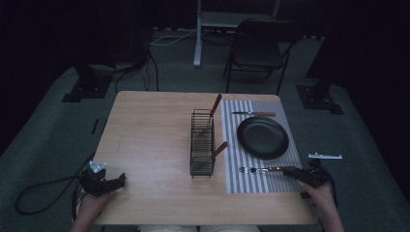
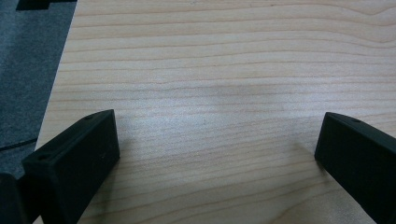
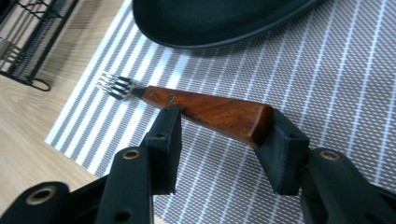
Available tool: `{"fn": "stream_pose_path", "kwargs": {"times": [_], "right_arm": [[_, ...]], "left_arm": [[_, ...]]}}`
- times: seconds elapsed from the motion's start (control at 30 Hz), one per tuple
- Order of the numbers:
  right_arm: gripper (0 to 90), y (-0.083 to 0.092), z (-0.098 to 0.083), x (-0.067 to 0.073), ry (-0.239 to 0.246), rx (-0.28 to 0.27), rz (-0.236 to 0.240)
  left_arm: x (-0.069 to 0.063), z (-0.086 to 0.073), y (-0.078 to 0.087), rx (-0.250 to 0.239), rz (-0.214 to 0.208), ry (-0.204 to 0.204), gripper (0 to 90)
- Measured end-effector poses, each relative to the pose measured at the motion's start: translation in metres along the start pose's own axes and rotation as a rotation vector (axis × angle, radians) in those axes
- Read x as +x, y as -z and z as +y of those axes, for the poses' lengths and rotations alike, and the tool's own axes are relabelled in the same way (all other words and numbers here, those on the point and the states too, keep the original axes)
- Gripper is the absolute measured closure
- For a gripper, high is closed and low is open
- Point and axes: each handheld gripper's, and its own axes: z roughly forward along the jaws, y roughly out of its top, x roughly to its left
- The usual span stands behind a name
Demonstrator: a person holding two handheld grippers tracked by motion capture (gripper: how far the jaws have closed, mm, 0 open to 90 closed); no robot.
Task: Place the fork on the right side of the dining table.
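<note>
Dim room, pale wooden table (image 1: pixel 154 145). At lower right of the high view, the right gripper (image 1: pixel 293 171) reaches level across the striped placemat (image 1: pixel 251 183); its own view shows the fork (image 3: pixel 205 109) lying between spread jaws, loosely straddled beside the black plate (image 1: pixel 262 137). At lower left the left gripper (image 1: pixel 118 181) rests, jaws wide over bare wood.

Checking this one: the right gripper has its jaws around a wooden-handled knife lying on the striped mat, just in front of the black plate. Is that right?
Not quite. It is a fork, not a knife: the right gripper view shows its tines at the far end of the wooden handle. The rest holds: the right gripper has its jaws around the handle, on the striped mat, near the black plate.
</note>
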Motion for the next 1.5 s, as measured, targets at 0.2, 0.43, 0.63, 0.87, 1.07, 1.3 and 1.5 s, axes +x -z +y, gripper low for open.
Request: {"fn": "stream_pose_path", "kwargs": {"times": [0.2,0.43,0.63,0.87,1.07,1.3,1.5], "right_arm": [[48.0,-0.004,-0.002,-0.006,-0.007,0.026,-0.038],[47.0,-0.006,-0.001,-0.010,-0.010,0.026,-0.076],[46.7,-0.011,0.003,-0.010,0.009,0.051,-0.122],[43.2,-0.014,0.006,-0.006,0.040,0.043,-0.179],[35.8,-0.009,0.004,0.003,0.043,-0.019,-0.178],[25.1,-0.010,-0.008,0.021,0.083,-0.055,-0.162],[21.4,-0.016,-0.021,0.036,0.123,-0.080,-0.217]], "left_arm": [[0.000,0.000,0.000,0.001,0.000,0.000,0.0],[0.000,0.000,0.000,0.000,0.000,0.000,0.0],[0.000,0.000,0.000,0.000,0.000,-0.001,0.0],[0.000,0.000,0.000,0.000,0.000,0.000,0.1],[0.000,0.000,0.000,0.000,0.000,0.000,0.0],[0.000,0.000,0.000,0.000,0.000,0.000,0.0],[0.000,0.000,0.000,0.000,0.000,0.000,0.0]]}}
